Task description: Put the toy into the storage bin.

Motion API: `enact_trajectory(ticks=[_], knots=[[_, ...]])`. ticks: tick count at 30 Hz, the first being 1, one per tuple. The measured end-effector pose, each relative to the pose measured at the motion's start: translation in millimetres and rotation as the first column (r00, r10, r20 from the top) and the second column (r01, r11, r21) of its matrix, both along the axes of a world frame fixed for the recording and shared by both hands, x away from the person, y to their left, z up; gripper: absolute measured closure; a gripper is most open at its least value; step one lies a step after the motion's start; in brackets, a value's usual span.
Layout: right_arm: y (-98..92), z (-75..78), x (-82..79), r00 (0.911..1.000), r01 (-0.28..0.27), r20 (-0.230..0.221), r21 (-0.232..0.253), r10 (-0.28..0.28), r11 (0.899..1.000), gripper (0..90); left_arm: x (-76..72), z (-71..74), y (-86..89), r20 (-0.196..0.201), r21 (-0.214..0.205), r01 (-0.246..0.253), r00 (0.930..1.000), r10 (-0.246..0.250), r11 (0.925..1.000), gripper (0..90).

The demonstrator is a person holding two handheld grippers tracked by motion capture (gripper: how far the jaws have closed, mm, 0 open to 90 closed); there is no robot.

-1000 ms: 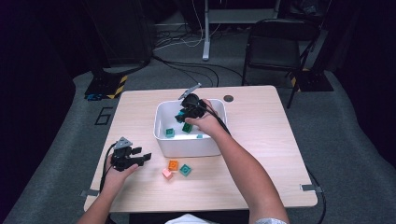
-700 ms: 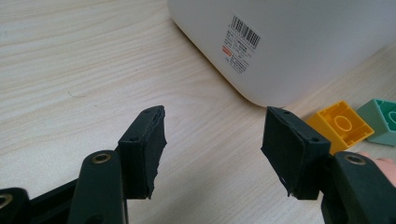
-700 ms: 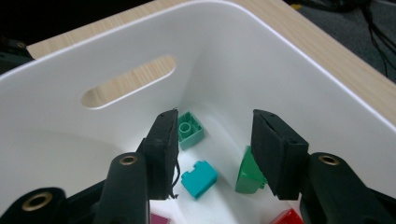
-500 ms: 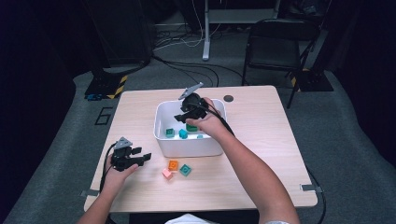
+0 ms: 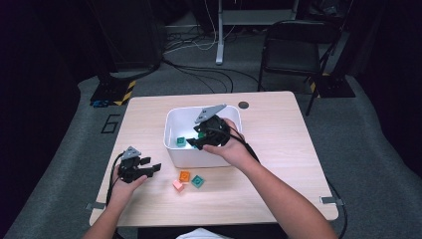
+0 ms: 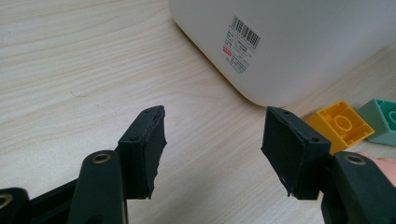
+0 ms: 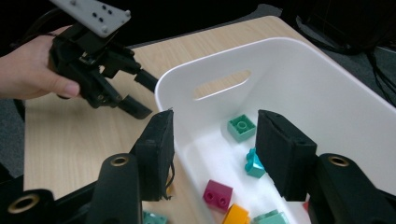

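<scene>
The right gripper (image 5: 195, 142) hovers over the white bin (image 5: 171, 144), its fingers just spreading, nothing between them. The left gripper (image 5: 149, 168) rests released on the worktop (image 5: 278, 149) near loose blocks (image 5: 191, 179).

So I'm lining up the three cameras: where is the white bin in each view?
High view: the white bin sits mid-table, under the right hand.
Left gripper view: the bin's outer wall with a barcode label fills the top right.
Right gripper view: its open inside spans the right, bricks on its floor.
Shared landmark: the wooden table.
</scene>
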State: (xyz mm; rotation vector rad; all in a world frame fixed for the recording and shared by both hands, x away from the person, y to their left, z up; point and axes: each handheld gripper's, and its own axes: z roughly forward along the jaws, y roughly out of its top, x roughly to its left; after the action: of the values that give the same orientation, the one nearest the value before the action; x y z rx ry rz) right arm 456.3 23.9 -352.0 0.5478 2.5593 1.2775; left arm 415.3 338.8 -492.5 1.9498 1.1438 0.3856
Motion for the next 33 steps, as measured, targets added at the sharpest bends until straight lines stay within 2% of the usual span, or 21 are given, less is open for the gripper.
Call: enact_trajectory(ticks=[9,10,16,20,25,29,33], knots=[[-8.7,-14.9,-28.2,0.9999,-0.012,0.007,0.028,0.012,1.000,46.5,-1.8,1.0,-0.3,0.001,0.000,0.005,1.0000,-0.005,1.0000,39.0],[-9.2,-16.3,-31.4,0.9999,-0.012,0.013,0.027,0.012,1.000,46.5,-2.5,0.9,-1.2,0.008,-0.016,-0.001,1.0000,0.002,0.9999,39.1],[-13.0,-30.0,-47.8,0.9996,-0.027,0.008,0.043,0.027,0.999,46.4,-8.3,6.5,-5.8,0.012,-0.044,0.014,0.9998,-0.014,0.9989,39.3],[-16.4,-41.2,-53.4,0.9995,-0.029,-0.013,0.055,0.030,0.998,46.1,-10.1,13.6,-9.4,0.033,-0.039,0.019,0.9993,-0.018,0.9991,39.3],[-23.5,-52.6,-57.8,0.9995,-0.016,-0.026,0.044,0.017,0.999,46.1,-11.7,21.2,-12.7,0.025,-0.041,0.036,0.9991,-0.035,0.9985,40.4],[-32.9,-60.7,-61.3,0.9997,-0.011,-0.023,0.047,0.012,0.999,46.1,-14.1,27.6,-18.9,0.024,-0.026,0.054,0.9983,-0.054,0.9982,41.7],[-41.4,-70.4,-66.4,0.9995,0.010,-0.031,0.047,-0.009,0.999,46.0,-19.6,34.3,-26.2,0.034,0.006,0.080,0.9962,-0.080,0.9968,41.9]])
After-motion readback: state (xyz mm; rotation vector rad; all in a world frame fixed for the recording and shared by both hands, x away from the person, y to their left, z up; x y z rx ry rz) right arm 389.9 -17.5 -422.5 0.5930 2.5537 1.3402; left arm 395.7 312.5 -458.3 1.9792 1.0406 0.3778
